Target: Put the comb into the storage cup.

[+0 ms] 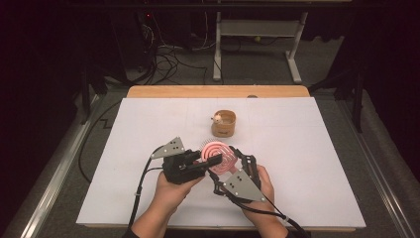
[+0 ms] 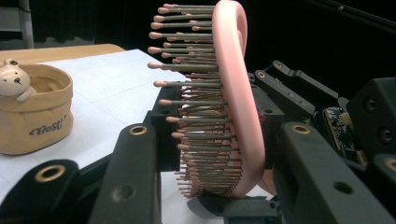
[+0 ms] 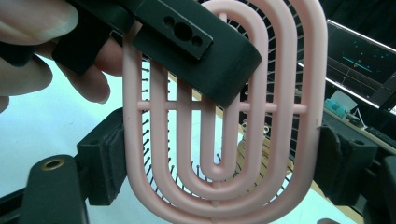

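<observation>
- The left gripper (image 1: 210, 161) sits just left of centre in the lower half of the high view, its jaws clamped front-to-back on the pink hairbrush (image 1: 218, 156): in its own view one jaw lies against the bristle tips and the other against the pink frame.
- The right gripper (image 1: 233, 161) sits just right of it in the same view, its jaws pressed on the two long outer edges of the hairbrush (image 3: 219, 116), one at the left and one at the right of its own view.
- The hairbrush (image 2: 231, 98) is held between both grippers above the table, standing on edge in the left gripper view, with its brown-tipped bristles pointing toward the left of that frame.
- A small tan basket (image 1: 224, 124) with a little bear figure (image 2: 14, 81) on its rim stands apart from the brush, above it in the high view, near the frame's centre.
- All rests over a white sheet (image 1: 307, 163) covering the table.
</observation>
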